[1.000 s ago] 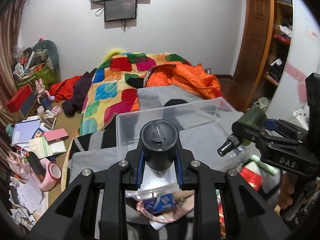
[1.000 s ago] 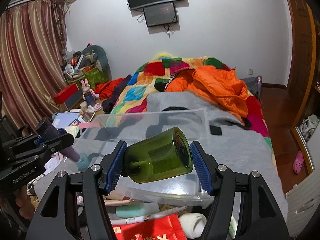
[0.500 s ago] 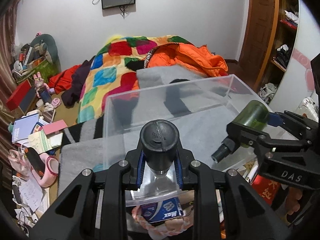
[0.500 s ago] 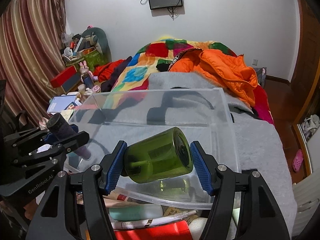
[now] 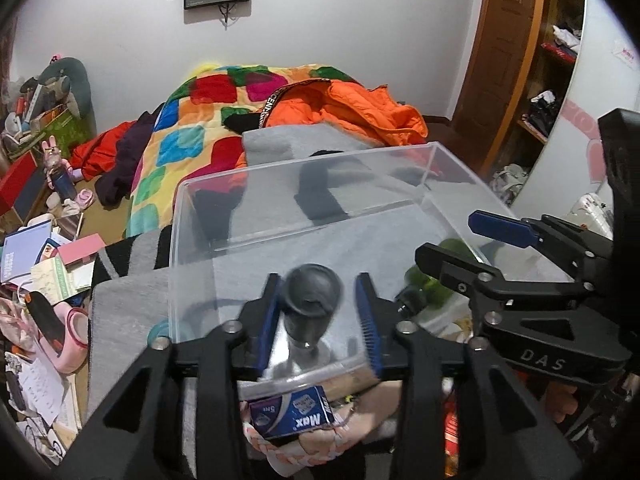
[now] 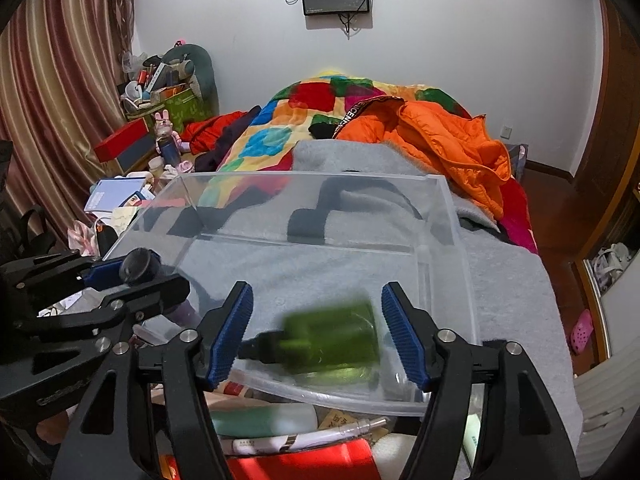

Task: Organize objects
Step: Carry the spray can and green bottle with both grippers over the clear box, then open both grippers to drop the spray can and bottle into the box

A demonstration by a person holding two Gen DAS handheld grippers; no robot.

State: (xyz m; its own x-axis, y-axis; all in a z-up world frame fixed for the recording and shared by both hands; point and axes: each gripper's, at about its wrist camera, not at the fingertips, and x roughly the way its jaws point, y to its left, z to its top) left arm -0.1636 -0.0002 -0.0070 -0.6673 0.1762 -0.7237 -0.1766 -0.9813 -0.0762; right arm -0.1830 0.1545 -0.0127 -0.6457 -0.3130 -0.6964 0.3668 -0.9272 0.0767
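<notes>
A clear plastic bin stands on a grey blanket on the bed. My left gripper is open over the bin's near left part; a black-capped bottle, blurred, sits between its spread pads without touching them. It also shows in the right wrist view. My right gripper is open; a green bottle with a black nozzle lies blurred on its side in the bin, between the pads and apart from them. The green bottle also shows in the left wrist view.
Below the bin's near edge lie a blue Max box, a pale green tube, a white pen-like item and a red packet. An orange jacket and patchwork quilt lie behind. Clutter covers the floor at left.
Both grippers moved forward over the bin and opened. The black-capped bottle and the green bottle have left the pads and dropped into the bin.
</notes>
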